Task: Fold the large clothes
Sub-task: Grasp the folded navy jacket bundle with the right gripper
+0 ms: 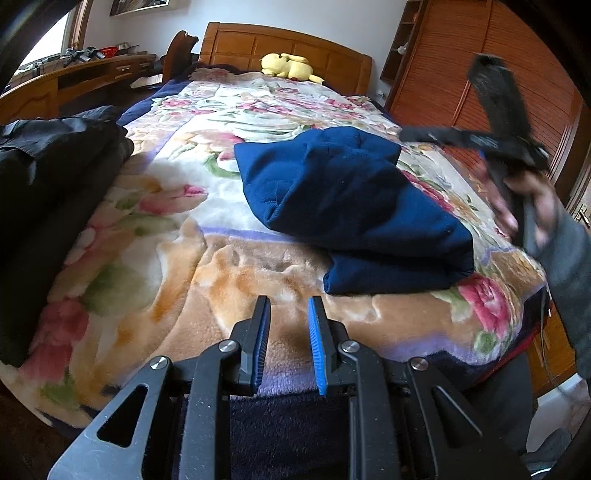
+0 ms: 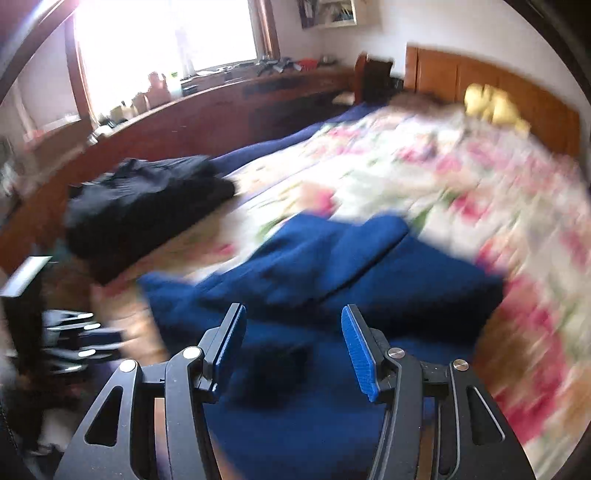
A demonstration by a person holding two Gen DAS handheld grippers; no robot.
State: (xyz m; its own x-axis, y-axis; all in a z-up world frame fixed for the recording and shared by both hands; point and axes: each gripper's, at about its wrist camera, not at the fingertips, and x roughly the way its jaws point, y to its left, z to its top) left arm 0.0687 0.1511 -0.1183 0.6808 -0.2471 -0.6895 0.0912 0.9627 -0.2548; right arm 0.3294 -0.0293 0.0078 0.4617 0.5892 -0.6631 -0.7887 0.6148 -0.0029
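Your left gripper (image 1: 288, 325), fingers slightly parted and empty, hovers short of the folded navy fleece (image 1: 351, 206) on the floral blanket (image 1: 155, 258), while your spread right gripper (image 2: 293, 343) swings fast enough to snag its fold.

blanket (image 1: 236, 280) open centre | black clothes (image 1: 55, 166) left | blue garment (image 1: 351, 206) right

wooden headboard (image 1: 284, 48) | slatted wardrobe (image 1: 480, 74) | bright window (image 2: 166, 33) | white walls (image 1: 295, 14)

Black left gripper (image 1: 289, 314) with blue-padded fingers (image 1: 317, 347) (silver screws), grey sleeve (image 1: 569, 266).
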